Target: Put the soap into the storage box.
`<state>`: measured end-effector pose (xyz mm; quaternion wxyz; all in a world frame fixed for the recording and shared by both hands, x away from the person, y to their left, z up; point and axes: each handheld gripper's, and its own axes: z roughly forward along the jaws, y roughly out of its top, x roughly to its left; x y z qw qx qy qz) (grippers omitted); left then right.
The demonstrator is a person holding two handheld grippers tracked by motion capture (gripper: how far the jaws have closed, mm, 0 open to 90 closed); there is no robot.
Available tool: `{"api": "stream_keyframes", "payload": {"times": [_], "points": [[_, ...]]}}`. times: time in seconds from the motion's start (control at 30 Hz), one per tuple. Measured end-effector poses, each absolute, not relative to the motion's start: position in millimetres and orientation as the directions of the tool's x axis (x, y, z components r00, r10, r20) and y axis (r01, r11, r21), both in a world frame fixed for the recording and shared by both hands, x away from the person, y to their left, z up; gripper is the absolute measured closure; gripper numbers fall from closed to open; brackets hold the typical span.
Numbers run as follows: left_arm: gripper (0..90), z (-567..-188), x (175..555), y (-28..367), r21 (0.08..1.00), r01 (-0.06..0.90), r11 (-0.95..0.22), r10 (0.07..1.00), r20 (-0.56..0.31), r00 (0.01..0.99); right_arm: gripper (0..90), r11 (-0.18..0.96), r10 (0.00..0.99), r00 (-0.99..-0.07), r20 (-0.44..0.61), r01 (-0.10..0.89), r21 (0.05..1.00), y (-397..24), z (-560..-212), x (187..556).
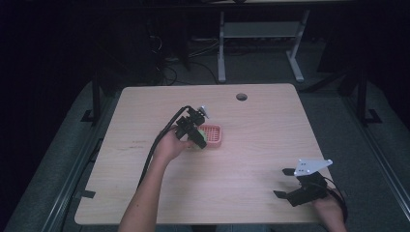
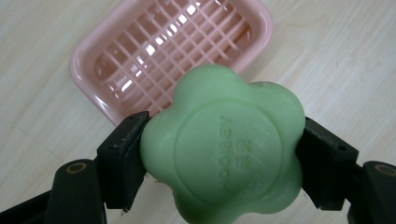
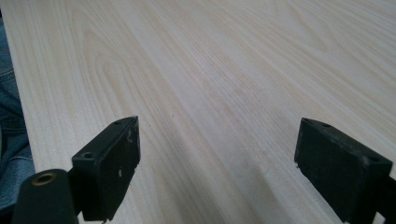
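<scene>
Green soap [image 2: 223, 147], flower-shaped, pinched betw. both jaws of left gripper [image 2: 223, 154], held just above near edge of pink dish [image 2: 93, 56] w/ grid insert. Dish sits mid-table [image 1: 251, 193]. Right gripper [image 3: 217, 163] at near right corner, jaws spread wide over bare wood, nothing betw. them.

Room's dim, walls lost in dark. Light falls mostly on the table [image 1: 251, 159]: pale wood top w/ rounded corners and a round cable hole [image 1: 241, 96] near the far edge. Grey floor [image 1: 261, 63] beyond it. A second desk's grey metal legs [image 1: 221, 48] stand at the back, w/ loose black cables [image 1: 167, 72] on the floor left of them.
</scene>
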<state>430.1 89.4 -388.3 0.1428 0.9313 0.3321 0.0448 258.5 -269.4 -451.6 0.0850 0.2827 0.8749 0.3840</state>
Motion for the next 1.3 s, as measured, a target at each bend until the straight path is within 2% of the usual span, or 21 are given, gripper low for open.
{"api": "stream_keyframes", "payload": {"times": [0.23,0.47,1.3], "points": [[26.4,-385.1,438.9,77.7,0.315,0.603,-0.733,0.629,-0.024,0.777,13.8,0.542,0.561,-0.825,0.070,0.430,0.722,-270.3,-451.6,258.5],[26.4,-387.5,451.5,67.9,0.295,0.601,-0.742,0.626,-0.015,0.780,13.7,0.536,0.563,-0.823,0.073,0.432,0.726,-271.5,-451.2,258.1],[26.4,-411.8,483.5,57.5,0.258,0.681,-0.685,0.689,-0.072,0.721,13.8,0.534,0.562,-0.824,0.070,0.426,0.731,-272.4,-450.7,258.0]]}}
